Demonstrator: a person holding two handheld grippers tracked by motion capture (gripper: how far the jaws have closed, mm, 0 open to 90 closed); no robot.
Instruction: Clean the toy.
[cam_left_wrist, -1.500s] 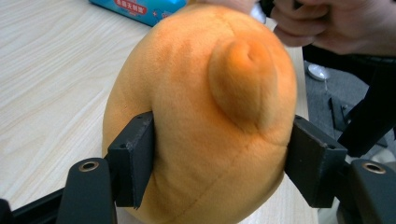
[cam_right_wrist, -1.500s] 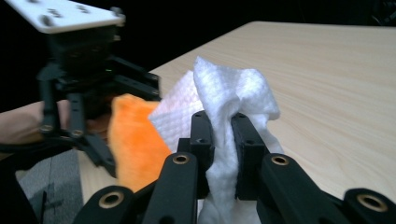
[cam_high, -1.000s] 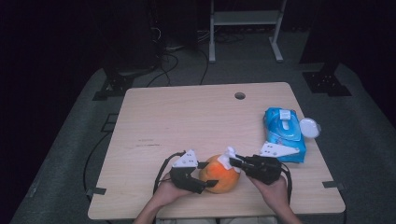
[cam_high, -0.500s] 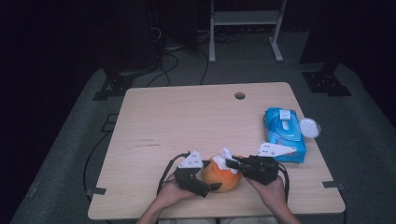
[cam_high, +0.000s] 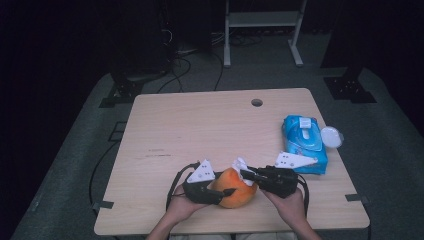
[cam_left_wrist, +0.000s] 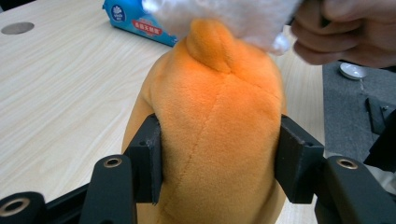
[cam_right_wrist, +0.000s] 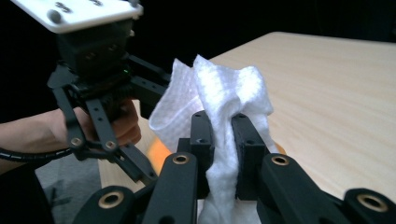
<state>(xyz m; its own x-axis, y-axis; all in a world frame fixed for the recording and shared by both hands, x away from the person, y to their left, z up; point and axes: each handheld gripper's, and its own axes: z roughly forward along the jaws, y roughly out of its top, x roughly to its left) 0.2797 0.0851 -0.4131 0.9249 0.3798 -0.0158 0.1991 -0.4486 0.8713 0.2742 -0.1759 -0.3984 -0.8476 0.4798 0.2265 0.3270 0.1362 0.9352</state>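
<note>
An orange plush toy (cam_high: 233, 187) sits near the table's front edge, between both hands. My left gripper (cam_high: 226, 192) is shut on the orange plush toy (cam_left_wrist: 217, 135), one jaw pressed into each flank. A white wipe (cam_high: 240, 165) rests on top of the toy. My right gripper (cam_right_wrist: 223, 128) is shut on the white wipe (cam_right_wrist: 219, 91), which bunches up between its jaws; in the high view this gripper (cam_high: 246, 173) comes in from the right. In the left gripper view the wipe (cam_left_wrist: 224, 16) covers the toy's top.
A blue pack of wipes (cam_high: 305, 142) lies at the table's right edge, with a small white round lid (cam_high: 332, 136) beside it. A cable hole (cam_high: 257, 102) sits at the back of the wooden table (cam_high: 200, 130). Black stands and a white frame stand on the floor behind.
Both grippers and the plush toy have shifted slightly to the right and toward the front edge; the wipe stays on top of the toy.
</note>
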